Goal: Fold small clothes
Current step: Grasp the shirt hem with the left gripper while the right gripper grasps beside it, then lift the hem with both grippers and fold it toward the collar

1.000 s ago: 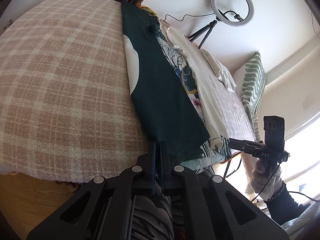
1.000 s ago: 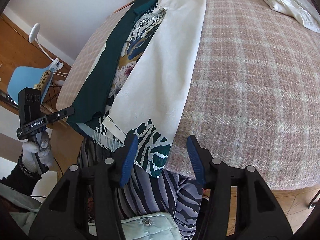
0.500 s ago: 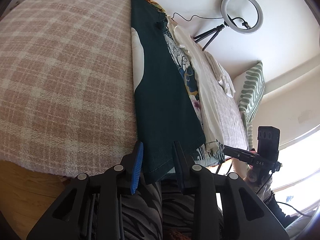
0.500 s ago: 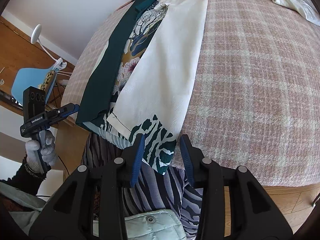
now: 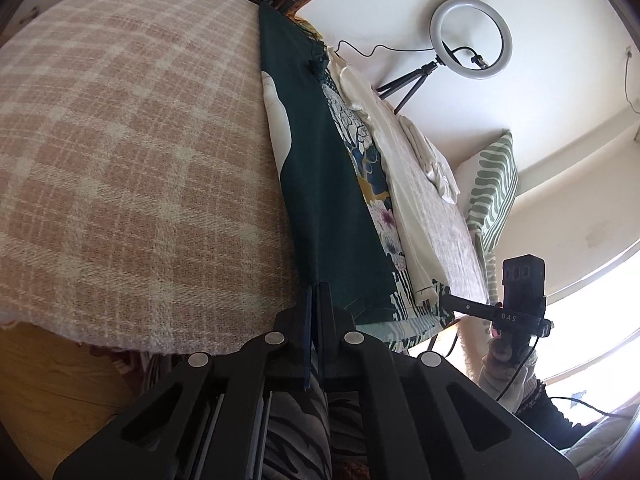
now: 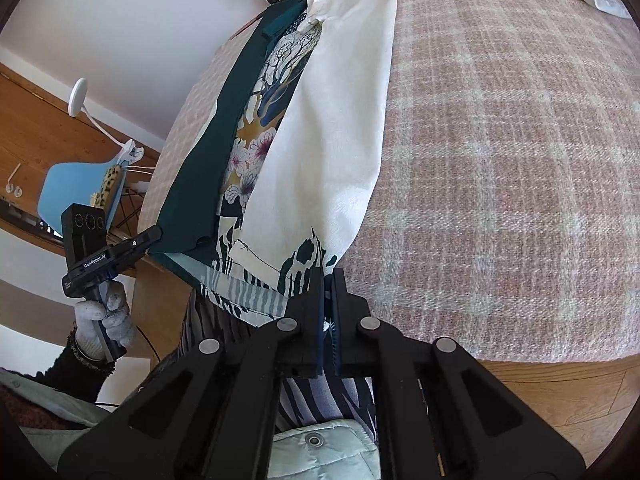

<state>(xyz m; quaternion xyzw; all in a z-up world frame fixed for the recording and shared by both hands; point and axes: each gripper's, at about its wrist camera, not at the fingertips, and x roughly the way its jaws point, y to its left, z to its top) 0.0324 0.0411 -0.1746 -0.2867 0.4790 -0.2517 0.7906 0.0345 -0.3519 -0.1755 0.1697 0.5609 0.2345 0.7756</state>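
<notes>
Garment (image 5: 332, 200), a long printed piece with dark green and cream sides turned inward, lies stretched along the plaid-covered bed (image 5: 120, 140), its near hem hanging at the edge. Left tongs (image 5: 315, 300) are clenched on the green corner of that hem; right tongs (image 6: 329, 280) are clenched on the cream-and-zebra corner. Pinching both corners likely readies the hem to be lifted and folded away. Half a second ago both tongs stood apart around the cloth; now they have closed.
</notes>
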